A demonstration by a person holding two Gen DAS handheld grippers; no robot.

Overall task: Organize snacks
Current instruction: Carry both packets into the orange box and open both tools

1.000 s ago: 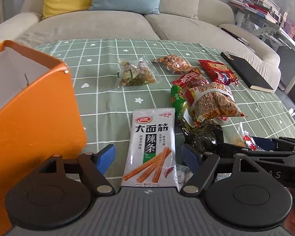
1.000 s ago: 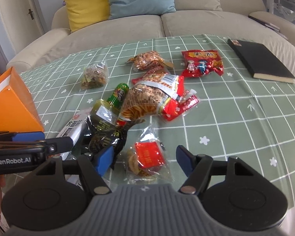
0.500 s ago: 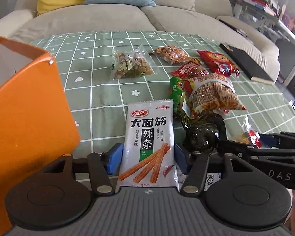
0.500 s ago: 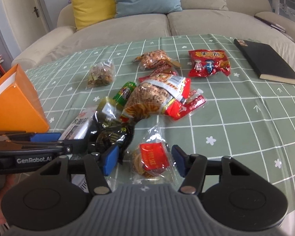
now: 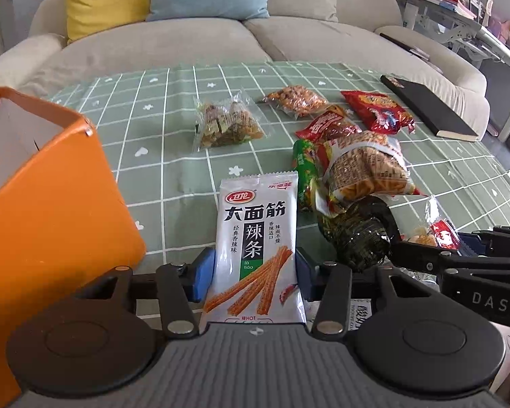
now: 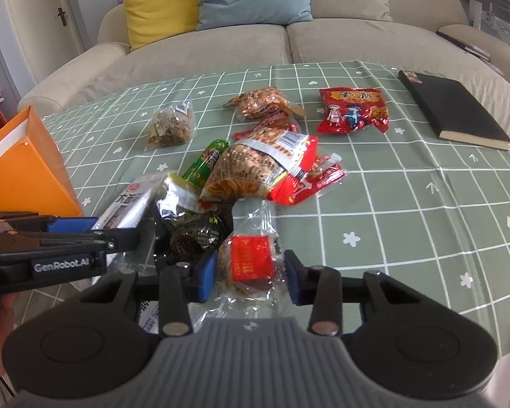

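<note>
The left gripper (image 5: pixel 253 273) has just been closing its jaws around the white latiao packet (image 5: pixel 255 248), and the blue pads now stand against both long edges of it: a grip on the packet's lower half, as far as the left wrist view shows. The packet runs straight out ahead between the jaws, its top seam pointing away toward the sofa. Just left of the left jaw rises the orange box (image 5: pixel 54 204), its open top above jaw level, probably where the snacks belong. This packet looks light, flat and glossy, so it may slide or buckle; a hold across the width near the lower seam, where the film is stiffer, seems soundest.

To the right of that jaw lies a dark crinkled packet (image 5: pixel 357 234), and beyond it the green tube snack (image 5: pixel 304 170) and the noodle bag (image 5: pixel 367 166).

The right gripper (image 6: pixel 251 277) has likewise just been closing, and its pads now press the clear wrapper of the small red-labelled cookie pack (image 6: pixel 250 261) from both sides. The pack sits square between the jaws, with loose film spilling ahead and behind. It should be light, but the contents look brittle and the film slippery, so a gentle squeeze on the body rather than the loose ends seems wise.
</note>
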